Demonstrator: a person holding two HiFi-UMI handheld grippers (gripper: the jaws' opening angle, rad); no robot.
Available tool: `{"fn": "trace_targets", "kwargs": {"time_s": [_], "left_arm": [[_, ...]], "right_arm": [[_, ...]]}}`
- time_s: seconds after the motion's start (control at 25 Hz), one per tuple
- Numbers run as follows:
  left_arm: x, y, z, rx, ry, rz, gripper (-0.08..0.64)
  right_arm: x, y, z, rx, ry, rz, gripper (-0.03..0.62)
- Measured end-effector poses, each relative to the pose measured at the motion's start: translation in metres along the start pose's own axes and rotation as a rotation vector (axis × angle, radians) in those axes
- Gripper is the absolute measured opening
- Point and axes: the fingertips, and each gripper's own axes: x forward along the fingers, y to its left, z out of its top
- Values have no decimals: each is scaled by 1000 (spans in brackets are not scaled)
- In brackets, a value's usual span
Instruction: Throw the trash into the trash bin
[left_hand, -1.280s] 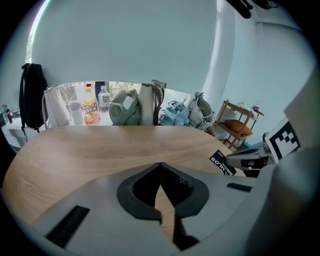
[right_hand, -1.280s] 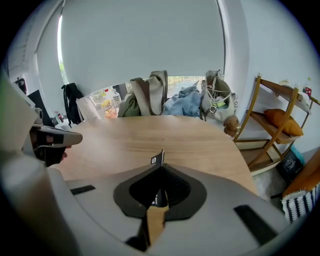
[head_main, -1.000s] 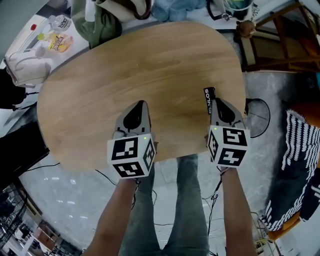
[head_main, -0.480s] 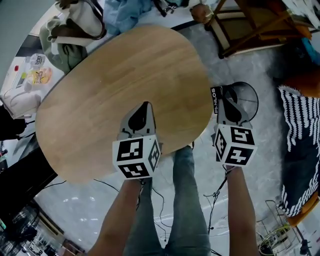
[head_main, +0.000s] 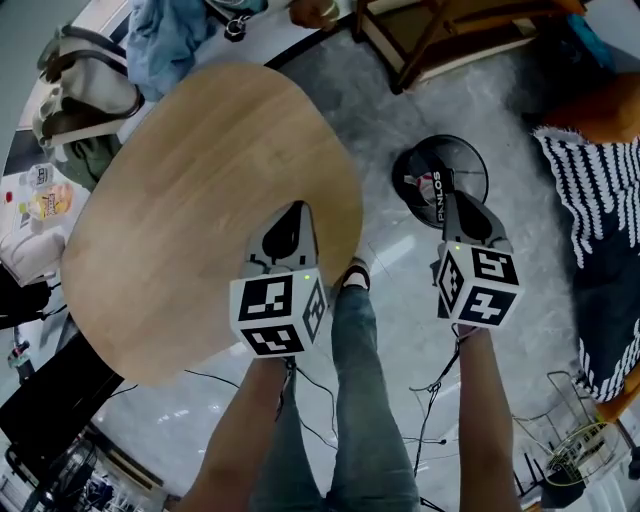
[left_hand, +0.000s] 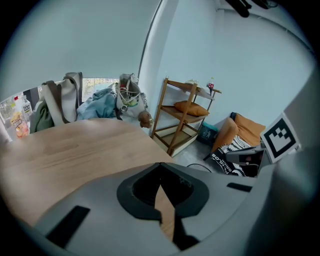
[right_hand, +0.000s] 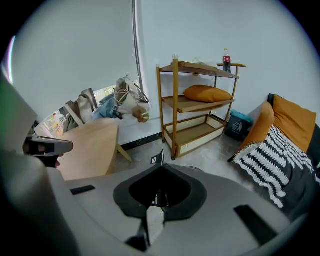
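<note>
- The right tool has its jaws pressed together on a flat black wrapper with white lettering, which sticks out past the tips.
- The left tool has its jaws together with nothing between them, above the right edge of the light wooden oval table.
- The wrapper hangs over the round black trash bin, which stands on the grey floor right of the table.
- Pick-up and carry look done. What seems left is to open the right tool's jaws so the wrapper drops in.
</note>
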Motion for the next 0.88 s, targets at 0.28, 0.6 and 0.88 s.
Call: {"fn": "trace_targets", "kwargs": {"time_s": [0.28, 0.6, 0.88], "left_arm": [[34, -30, -13, 23, 54, -34, 11], [58, -32, -15, 54, 75, -26, 11], [63, -24, -16, 40, 73, -17, 11]], "right_arm": [[26, -46, -40, 88, 47, -46, 9], [56, -75, -72, 175, 78, -86, 9], [63, -72, -76, 179, 90, -62, 106]]}}
